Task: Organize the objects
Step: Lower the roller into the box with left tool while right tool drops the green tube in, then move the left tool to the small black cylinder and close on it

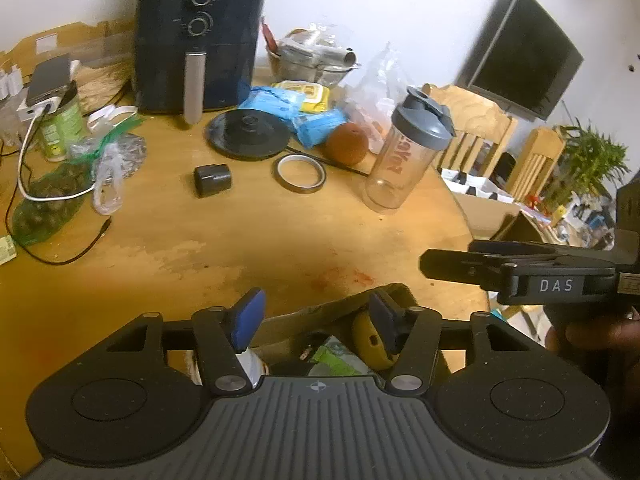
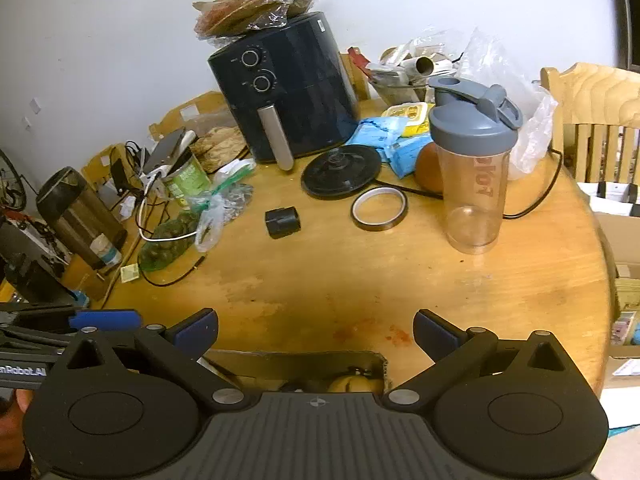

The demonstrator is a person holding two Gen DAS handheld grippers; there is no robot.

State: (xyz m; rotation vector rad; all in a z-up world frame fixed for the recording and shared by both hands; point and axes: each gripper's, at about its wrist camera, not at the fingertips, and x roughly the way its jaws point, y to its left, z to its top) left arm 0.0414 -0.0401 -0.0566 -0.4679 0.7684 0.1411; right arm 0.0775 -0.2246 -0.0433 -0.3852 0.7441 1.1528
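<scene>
Mid-task: some items boxed, table mostly uncleared.
Both grippers, left [image 1: 314, 316] and right [image 2: 316, 332], hang with fingers apart, holding nothing, over the box [image 1: 320, 312] at the near table edge. Shaker [image 2: 474, 168], tape ring [image 2: 379, 209], black block [image 2: 283, 222] and orange [image 1: 346, 145] wait on the table [image 2: 360, 280].

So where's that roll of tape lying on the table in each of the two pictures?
Left wrist view: the tape roll lies flat mid-table, slightly above centre.
Right wrist view: the tape roll sits right of centre, left of the shaker bottle.
Shared landmark: the black air fryer behind it.
</scene>
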